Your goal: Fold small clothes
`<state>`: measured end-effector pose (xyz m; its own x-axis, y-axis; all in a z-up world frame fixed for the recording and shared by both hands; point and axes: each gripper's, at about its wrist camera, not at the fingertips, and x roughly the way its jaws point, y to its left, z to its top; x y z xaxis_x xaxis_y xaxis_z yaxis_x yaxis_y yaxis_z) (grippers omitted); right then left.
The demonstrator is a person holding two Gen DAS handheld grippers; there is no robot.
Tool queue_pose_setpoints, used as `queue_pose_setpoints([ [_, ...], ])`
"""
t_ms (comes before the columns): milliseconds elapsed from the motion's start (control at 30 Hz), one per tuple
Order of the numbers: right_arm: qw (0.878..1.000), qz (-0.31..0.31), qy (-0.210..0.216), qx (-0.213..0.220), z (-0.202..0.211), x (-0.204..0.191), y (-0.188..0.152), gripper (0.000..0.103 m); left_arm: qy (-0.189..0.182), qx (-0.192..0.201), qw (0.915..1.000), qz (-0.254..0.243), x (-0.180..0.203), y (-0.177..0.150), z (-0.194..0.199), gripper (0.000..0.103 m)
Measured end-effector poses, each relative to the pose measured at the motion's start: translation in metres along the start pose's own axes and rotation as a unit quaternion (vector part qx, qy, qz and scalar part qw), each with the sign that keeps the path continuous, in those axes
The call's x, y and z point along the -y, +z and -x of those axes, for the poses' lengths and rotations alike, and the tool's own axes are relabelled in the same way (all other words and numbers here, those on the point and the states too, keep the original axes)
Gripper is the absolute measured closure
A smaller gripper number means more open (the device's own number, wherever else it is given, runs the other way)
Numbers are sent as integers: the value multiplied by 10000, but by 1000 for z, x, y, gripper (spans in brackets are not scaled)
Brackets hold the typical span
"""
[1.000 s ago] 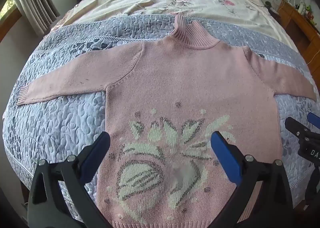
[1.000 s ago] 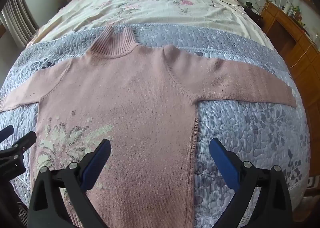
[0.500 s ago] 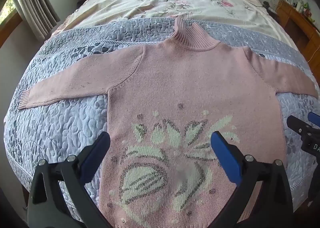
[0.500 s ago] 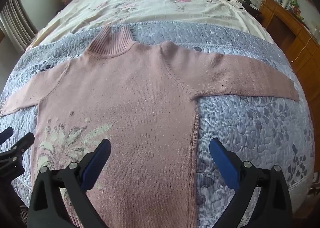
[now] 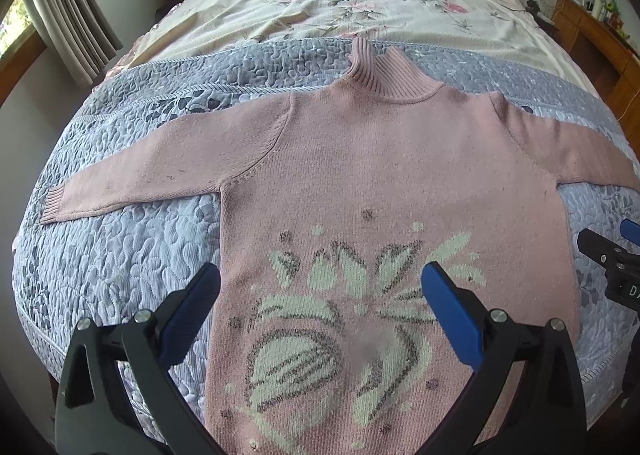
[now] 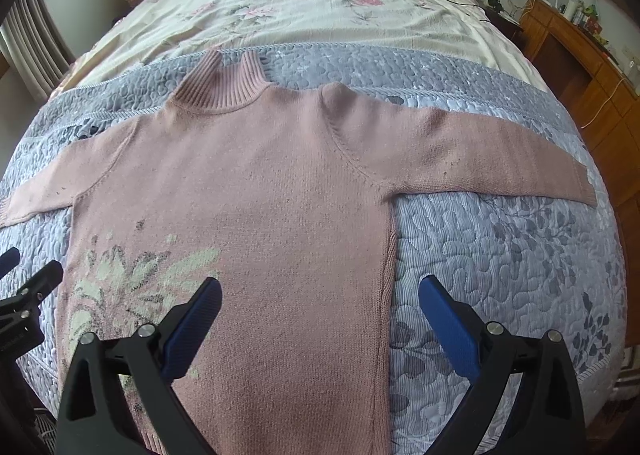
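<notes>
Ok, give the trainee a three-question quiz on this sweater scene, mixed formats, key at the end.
1. True or false: the pink sweater lies flat with both sleeves spread out.
2. Multiple choice: the sweater rests on A) the grey quilt, B) the floral sheet, C) the wooden dresser.
3. Fill in: the left gripper and the right gripper both have their jaws ____.

Key: 1 true; 2 A; 3 open.
</notes>
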<state>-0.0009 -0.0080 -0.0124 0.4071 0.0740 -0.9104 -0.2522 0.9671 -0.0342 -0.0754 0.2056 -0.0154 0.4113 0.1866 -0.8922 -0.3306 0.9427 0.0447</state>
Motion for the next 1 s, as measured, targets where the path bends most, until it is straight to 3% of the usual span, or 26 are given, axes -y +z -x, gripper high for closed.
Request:
queue_pose_setpoints([
  [1000,10000,-33,22,-3,-5,-1,2,4,37,6,10000,36,-5,0,-3,3],
])
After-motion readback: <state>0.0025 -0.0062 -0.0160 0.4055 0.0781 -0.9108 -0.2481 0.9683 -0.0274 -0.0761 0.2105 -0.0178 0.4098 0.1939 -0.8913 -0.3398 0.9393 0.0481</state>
